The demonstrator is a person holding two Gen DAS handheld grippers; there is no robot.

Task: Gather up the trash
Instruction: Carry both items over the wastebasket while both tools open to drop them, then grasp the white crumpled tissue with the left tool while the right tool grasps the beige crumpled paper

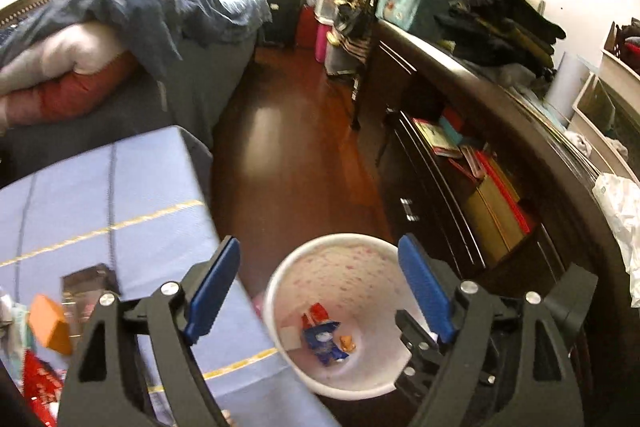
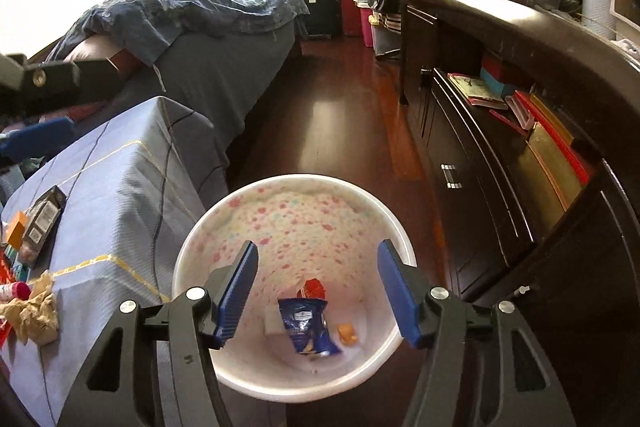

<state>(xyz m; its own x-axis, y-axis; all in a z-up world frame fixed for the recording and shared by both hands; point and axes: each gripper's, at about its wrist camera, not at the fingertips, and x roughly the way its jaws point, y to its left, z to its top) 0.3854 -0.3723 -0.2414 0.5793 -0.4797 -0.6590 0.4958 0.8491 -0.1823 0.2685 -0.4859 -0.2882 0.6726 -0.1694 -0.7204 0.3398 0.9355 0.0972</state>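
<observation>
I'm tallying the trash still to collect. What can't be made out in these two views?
- Left wrist view: items at the table corner, an orange box and dark packet, are blurred and partly behind the left gripper.
- Right wrist view: the table's left end is cut off.
- Wrappers in the bin: print too small.

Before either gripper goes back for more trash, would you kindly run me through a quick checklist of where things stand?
1. Right gripper empty, jaws apart over the bin: ok.
2. Left gripper empty, jaws apart: ok.
3. White bin upright on the floor beside the table: ok.
4. Blue wrapper and red wrapper lying inside the bin: ok.
5. Table cleared: not ok; crumpled brown paper, a dark packet and an orange box remain.
6. Trash on the floor behind the bin: cannot tell.
</observation>
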